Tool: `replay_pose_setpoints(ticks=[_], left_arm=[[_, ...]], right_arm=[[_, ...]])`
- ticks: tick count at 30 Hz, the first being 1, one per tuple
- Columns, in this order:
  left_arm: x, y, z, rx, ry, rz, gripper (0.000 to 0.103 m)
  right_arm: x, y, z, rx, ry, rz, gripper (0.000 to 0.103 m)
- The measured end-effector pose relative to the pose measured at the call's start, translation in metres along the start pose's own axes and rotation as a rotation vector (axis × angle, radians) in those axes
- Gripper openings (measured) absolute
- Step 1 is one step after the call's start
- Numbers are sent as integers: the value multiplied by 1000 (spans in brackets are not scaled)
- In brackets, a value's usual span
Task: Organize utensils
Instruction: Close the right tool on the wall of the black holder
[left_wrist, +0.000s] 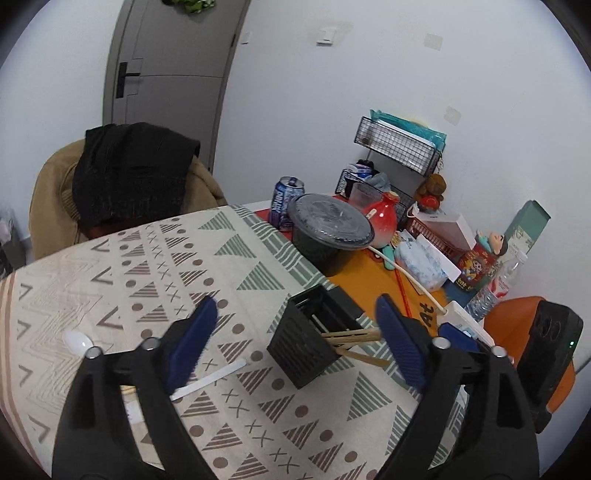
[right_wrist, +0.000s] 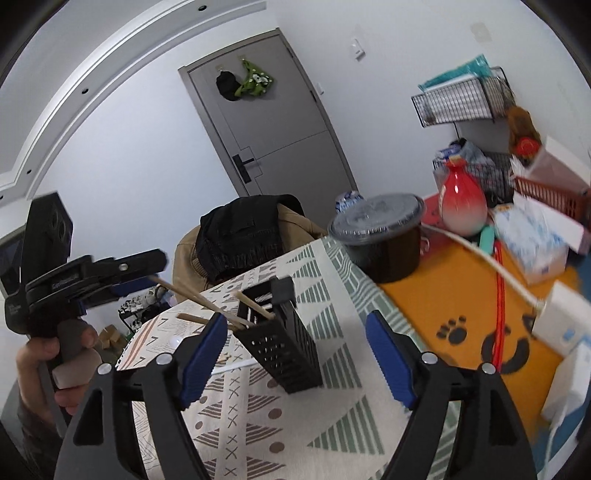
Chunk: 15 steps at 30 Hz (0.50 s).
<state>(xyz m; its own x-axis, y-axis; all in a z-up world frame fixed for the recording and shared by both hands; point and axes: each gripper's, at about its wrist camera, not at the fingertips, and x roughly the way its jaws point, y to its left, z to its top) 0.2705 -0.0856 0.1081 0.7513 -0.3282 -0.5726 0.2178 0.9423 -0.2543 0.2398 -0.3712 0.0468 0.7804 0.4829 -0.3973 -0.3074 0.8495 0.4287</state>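
Chopsticks (left_wrist: 351, 338) of pale wood are seen standing slanted in the black holder (left_wrist: 314, 339), which sits on the patterned cloth (left_wrist: 155, 258) near its right edge, beside the orange mat (left_wrist: 369, 273). A white spoon (left_wrist: 79, 343) lies on the cloth toward the left edge, partly hidden behind the left gripper (left_wrist: 295, 339), and a flat white stick (left_wrist: 210, 378) lies just beside it. The left gripper is held wide apart with nothing between its pads; the right gripper (right_wrist: 295, 354) is likewise spread wide and empty, with the holder framed between its fingers. The spoon is judged light, stiff and smooth, so it may slip; the handle near its middle is probably the best hold, though it is hidden here. The perforated holder appears light and easily tipped, so utensils should be lowered in gently.
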Motion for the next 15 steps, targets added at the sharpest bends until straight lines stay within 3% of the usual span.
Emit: replay_pose_setpoints(ticks=[4, 9, 15], left_arm=[[-14, 23, -15, -23, -31, 32, 97], [-27, 47, -30, -56, -52, 73, 97], [-26, 51, -33, -96, -50, 18, 97]], right_arm=[[4, 0, -16, 12, -3, -29, 96], [16, 12, -31, -37, 37, -49, 96], [31, 18, -41, -37, 72, -24, 96]])
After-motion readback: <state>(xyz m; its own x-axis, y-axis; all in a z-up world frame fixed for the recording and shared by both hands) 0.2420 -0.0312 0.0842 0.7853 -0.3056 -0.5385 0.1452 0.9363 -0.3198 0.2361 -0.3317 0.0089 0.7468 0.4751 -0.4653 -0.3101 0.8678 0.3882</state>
